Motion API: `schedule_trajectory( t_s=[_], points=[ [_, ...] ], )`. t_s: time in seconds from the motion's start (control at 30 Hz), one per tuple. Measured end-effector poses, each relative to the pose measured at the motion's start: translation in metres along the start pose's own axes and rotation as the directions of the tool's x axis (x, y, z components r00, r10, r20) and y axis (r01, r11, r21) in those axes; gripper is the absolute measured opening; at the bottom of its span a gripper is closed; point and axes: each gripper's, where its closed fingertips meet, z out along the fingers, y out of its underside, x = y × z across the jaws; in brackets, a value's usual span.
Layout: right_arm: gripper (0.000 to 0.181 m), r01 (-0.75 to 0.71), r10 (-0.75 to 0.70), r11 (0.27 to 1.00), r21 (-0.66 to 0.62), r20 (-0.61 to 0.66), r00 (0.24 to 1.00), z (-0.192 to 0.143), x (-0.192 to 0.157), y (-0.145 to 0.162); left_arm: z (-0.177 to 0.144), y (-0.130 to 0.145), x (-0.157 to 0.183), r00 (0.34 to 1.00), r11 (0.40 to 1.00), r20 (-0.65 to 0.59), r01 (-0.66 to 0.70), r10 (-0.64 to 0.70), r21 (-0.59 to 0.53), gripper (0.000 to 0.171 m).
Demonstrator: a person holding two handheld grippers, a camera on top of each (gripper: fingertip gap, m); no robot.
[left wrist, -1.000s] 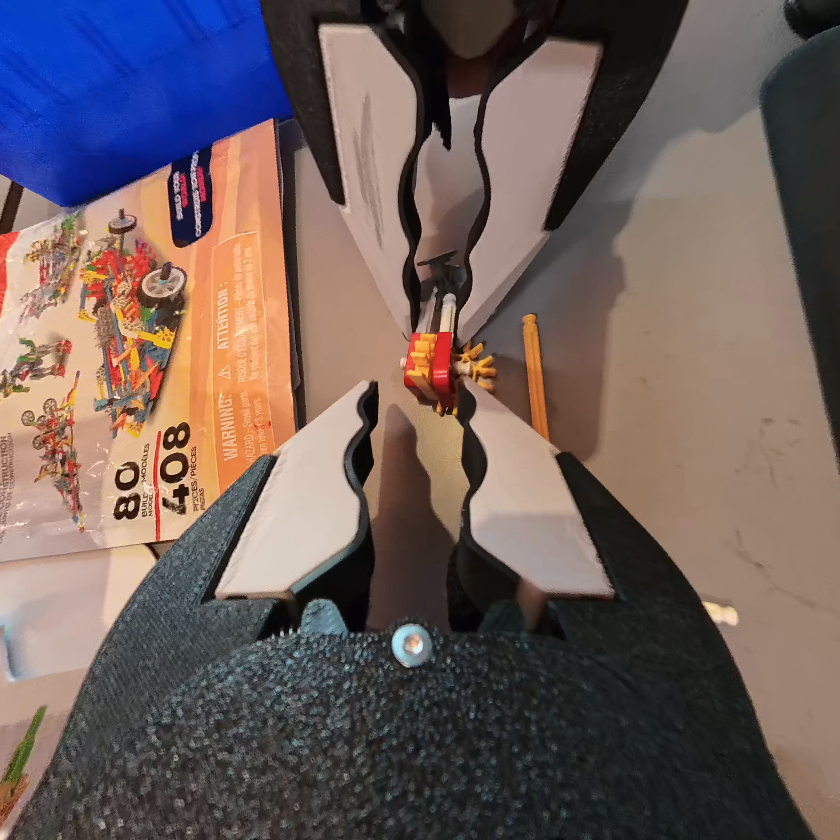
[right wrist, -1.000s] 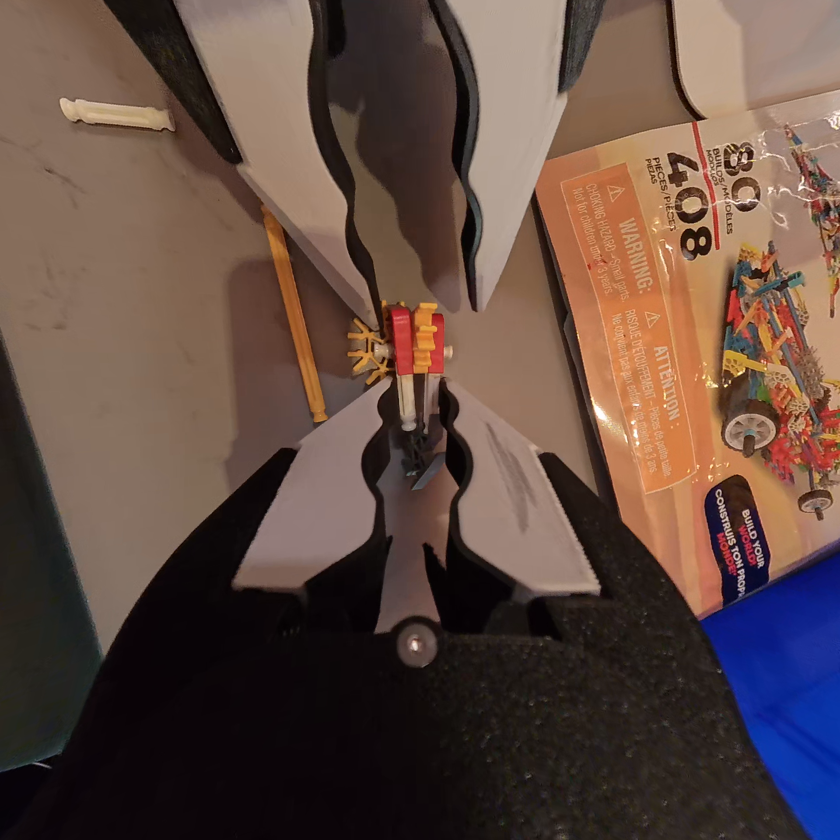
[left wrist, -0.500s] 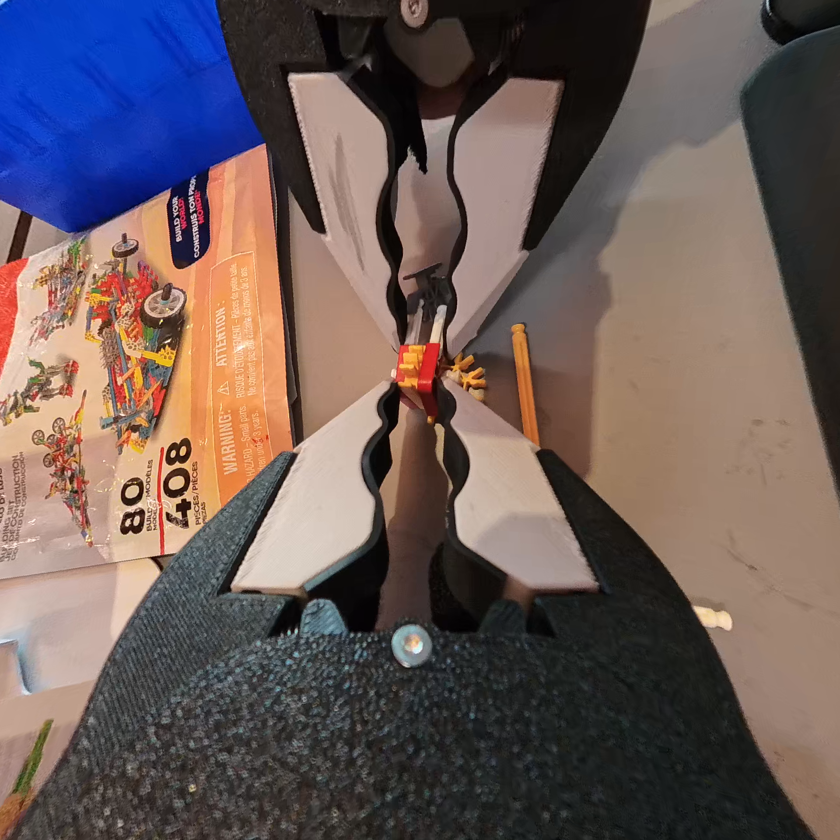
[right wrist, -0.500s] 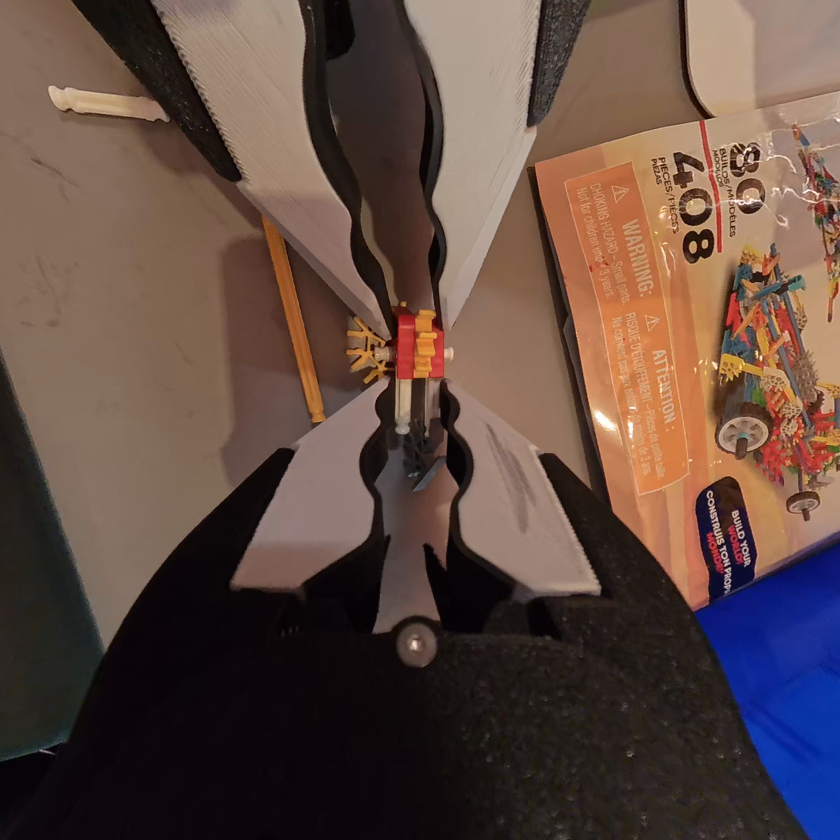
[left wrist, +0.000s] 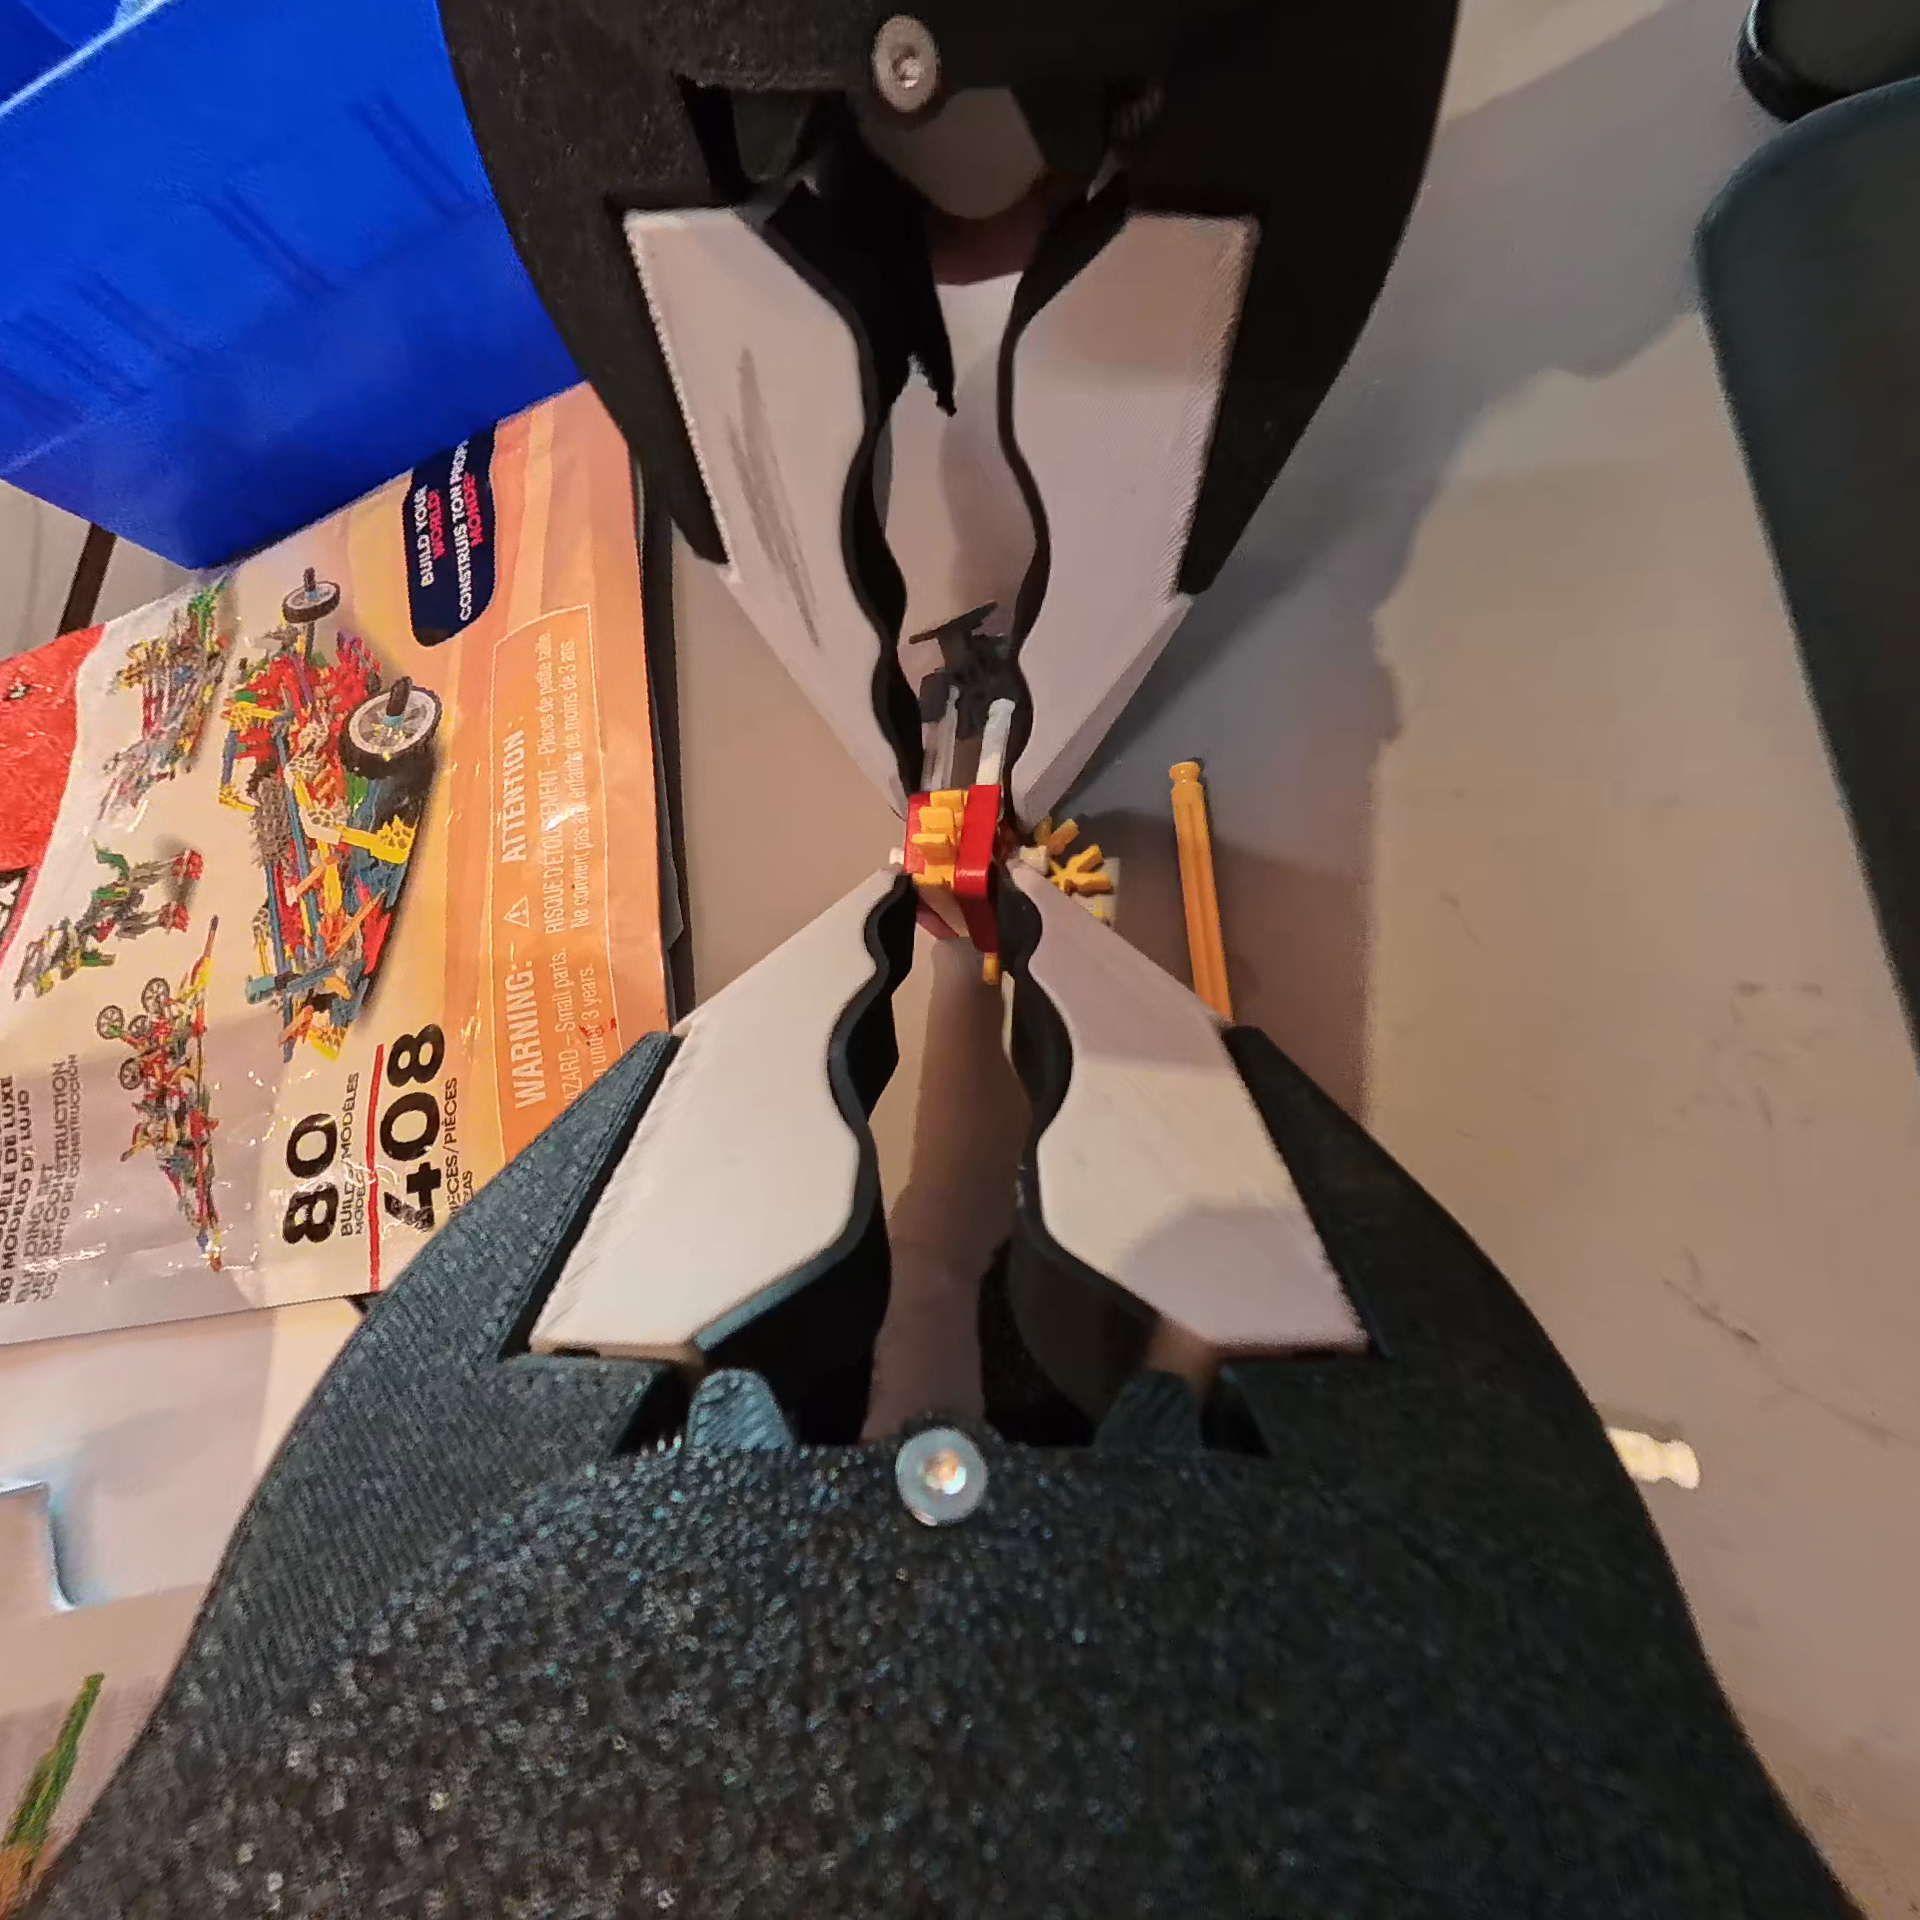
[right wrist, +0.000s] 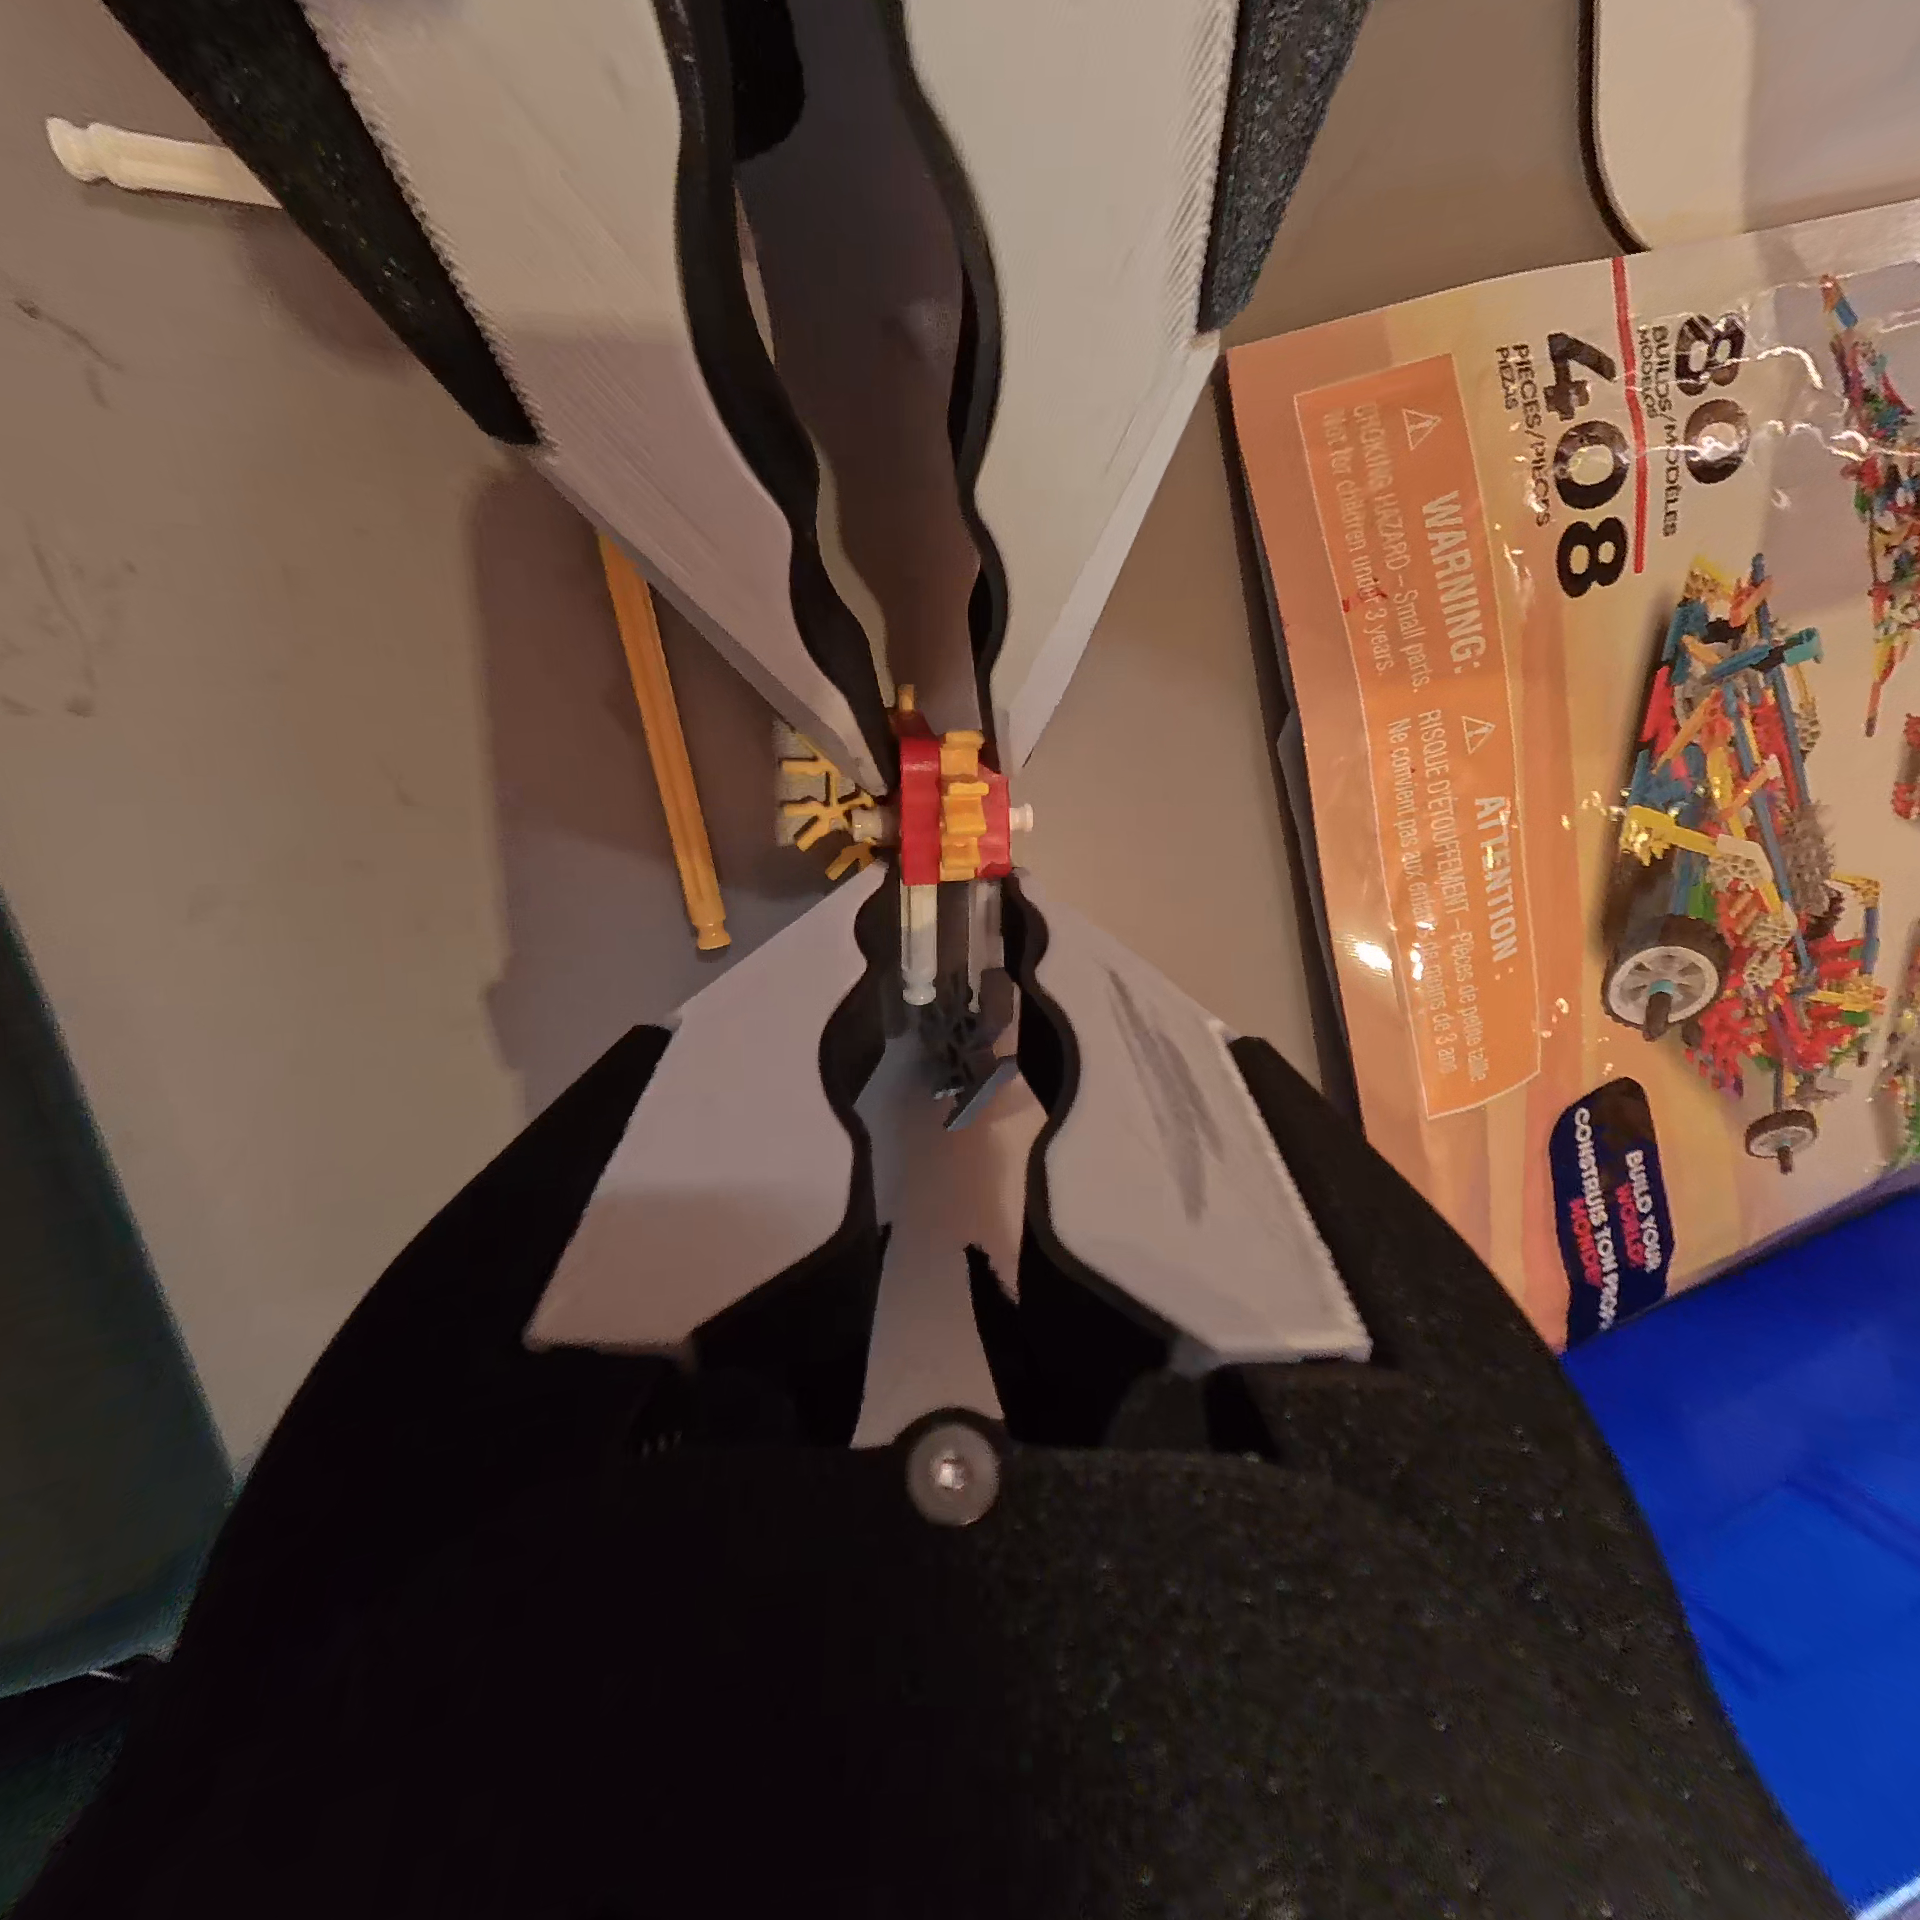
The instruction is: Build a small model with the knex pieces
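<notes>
Two grippers meet tip to tip over the grey table (left wrist: 1558, 935). Right gripper (right wrist: 951, 894) clamped on the white and black rods of a small toy assembly (right wrist: 951, 810) — red block with yellow gear. Left gripper (left wrist: 956, 904) pinched tight on that red block from the opposite side. Yellow rod (right wrist: 660, 738) and yellow snowflake connector (right wrist: 821, 816) lie just beside; toy-set package (left wrist: 364, 883) and blue bin (left wrist: 208, 260) near.
</notes>
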Motion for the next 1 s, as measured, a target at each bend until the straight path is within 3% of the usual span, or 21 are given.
schedule_trajectory(
  t_s=[0.23,0.4,1.0],
  points=[
    [0.018,-0.026,0.025,0.999,0.047,0.008,1.0,-0.011,0.001,-0.014,-0.017,-0.007,-0.003,0.992,0.993,-0.072,0.109,-0.107,0.035,0.013],
    [0.018,-0.07,0.06,0.994,0.083,0.117,0.991,-0.02,0.002,-0.024,-0.029,-0.019,-0.008,0.957,0.967,-0.157,0.252,-0.242,0.043,0.012],
    [0.018,-0.028,0.024,0.999,0.042,0.108,0.994,-0.001,0.009,-0.018,-0.016,-0.005,-0.011,0.974,0.98,-0.114,0.199,-0.194,0.032,0.012]
  ],
)
